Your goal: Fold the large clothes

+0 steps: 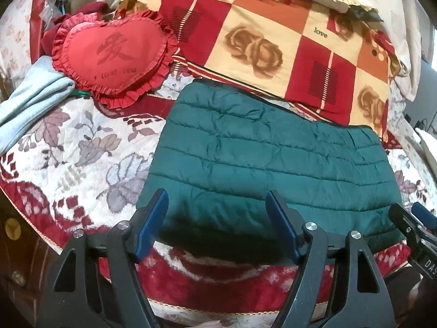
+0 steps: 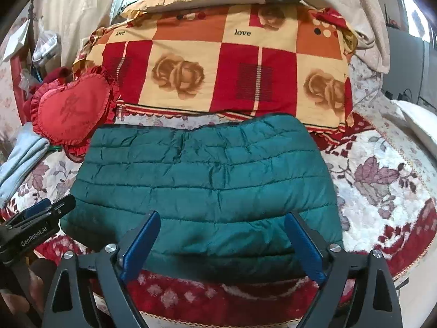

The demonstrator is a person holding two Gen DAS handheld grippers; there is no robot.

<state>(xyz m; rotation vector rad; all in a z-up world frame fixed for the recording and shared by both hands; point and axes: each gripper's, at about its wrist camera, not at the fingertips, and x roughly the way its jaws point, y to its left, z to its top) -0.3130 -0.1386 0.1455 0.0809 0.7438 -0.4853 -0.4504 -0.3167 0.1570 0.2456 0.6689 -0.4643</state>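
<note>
A dark green quilted jacket (image 1: pixel 270 161) lies folded into a flat rectangle on the floral bed cover (image 1: pixel 71 147); it also shows in the right wrist view (image 2: pixel 207 188). My left gripper (image 1: pixel 217 199) is open and empty, its blue fingers hovering over the jacket's near left part. My right gripper (image 2: pixel 221 220) is open and empty, over the jacket's near edge. The right gripper shows at the right edge of the left wrist view (image 1: pixel 415 218). The left gripper shows at the left edge of the right wrist view (image 2: pixel 46 210).
A red, cream and orange checked pillow (image 1: pixel 273 46) lies just behind the jacket. A red heart cushion (image 1: pixel 114 54) sits at the far left, by a pale blue folded cloth (image 1: pixel 32 98). The bed's front edge (image 2: pixel 218 319) runs below the grippers.
</note>
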